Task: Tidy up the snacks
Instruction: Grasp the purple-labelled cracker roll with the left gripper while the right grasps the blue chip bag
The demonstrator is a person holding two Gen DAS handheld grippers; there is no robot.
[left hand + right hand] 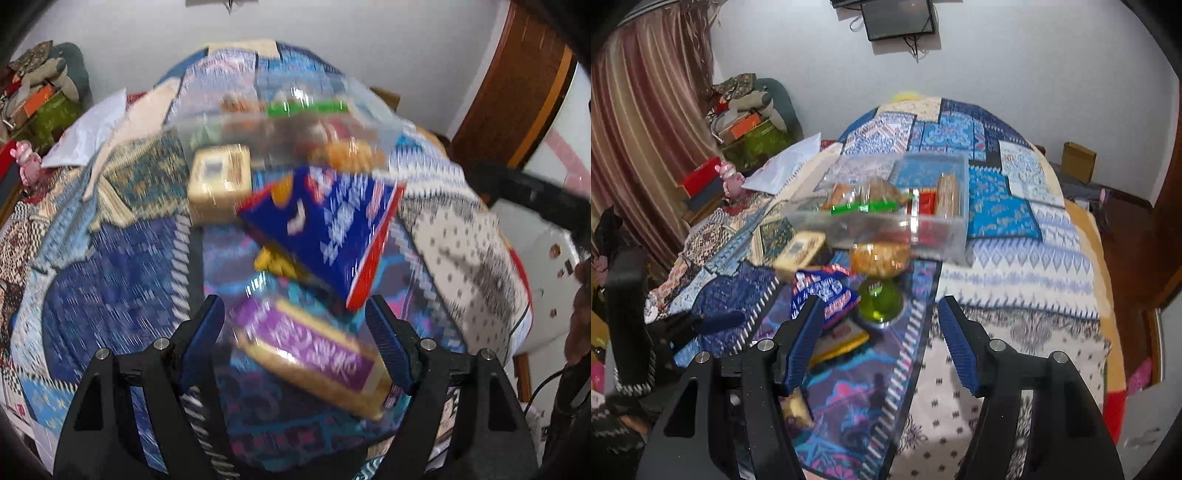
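Snacks: a loose heap is seen on the bed (1015, 266), spread over the patchwork quilt in the middle of the scene.
Clear container (897, 206): set at the far side of the heap, with several packets already inside, among them a green-striped one (864, 207).
Blue packet (325, 225): seen tilted, red edge to the right, just near of the container; blurred in the left wrist view.
Purple-and-tan packet (314, 350): lying nearest, framed between the left gripper's fingers, contact not confirmed.
Green round item (880, 299): resting beside the blue packet, ahead of the right gripper.
Tan box (219, 177): found to the left of the heap, next to the container.
Left gripper (295, 347): held wide apart, nothing clamped.
Right gripper (882, 343): fingers spread apart, nothing gripped, poised over the near edge of the heap.
Surroundings: striped curtain (646, 122) at far left, wall screen (899, 18) high on the far wall.
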